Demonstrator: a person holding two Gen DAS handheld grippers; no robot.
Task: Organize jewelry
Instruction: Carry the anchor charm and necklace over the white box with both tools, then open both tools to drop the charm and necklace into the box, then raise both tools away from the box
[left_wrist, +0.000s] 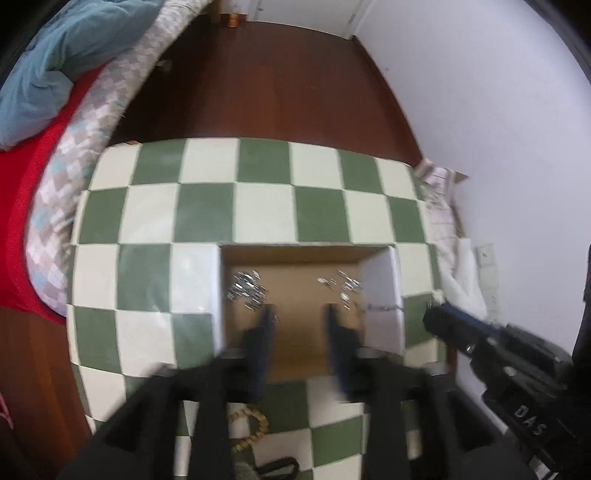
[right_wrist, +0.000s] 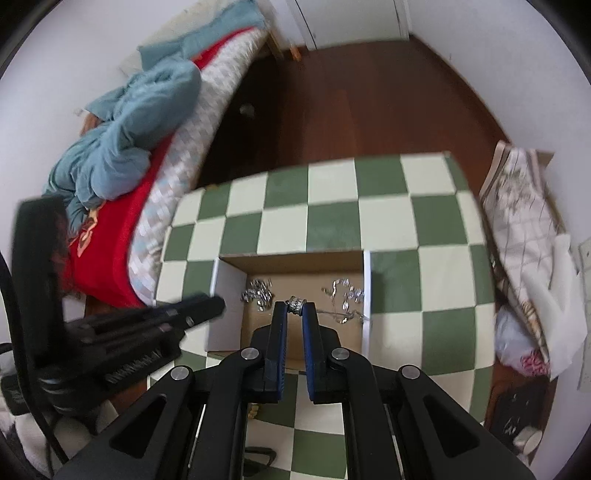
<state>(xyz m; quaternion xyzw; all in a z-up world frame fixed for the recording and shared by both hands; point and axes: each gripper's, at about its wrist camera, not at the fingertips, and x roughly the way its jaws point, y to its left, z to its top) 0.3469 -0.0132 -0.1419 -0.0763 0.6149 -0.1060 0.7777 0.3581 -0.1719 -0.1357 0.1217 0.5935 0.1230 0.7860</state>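
An open cardboard box (left_wrist: 380, 284) (right_wrist: 229, 288) sits on a green-and-white checked table. Inside lie a left pile of silver jewelry (left_wrist: 245, 290) (right_wrist: 258, 293) and a right pile with a chain (left_wrist: 341, 286) (right_wrist: 345, 295). My left gripper (left_wrist: 299, 314) is open and empty, fingertips over the box floor; it also shows in the right wrist view (right_wrist: 207, 306). My right gripper (right_wrist: 294, 308) is shut on a small silver ring (right_wrist: 295, 303) held above the box; it also shows in the left wrist view (left_wrist: 437, 317). A beaded bracelet (left_wrist: 253, 421) lies on the table below my left gripper.
The checked table (left_wrist: 207, 206) (right_wrist: 424, 229) stands on a dark wood floor. A bed with red sheet and blue blanket (left_wrist: 48, 74) (right_wrist: 122, 140) is at the left. A patterned cloth and white bags (right_wrist: 524, 229) lie by the wall at the right.
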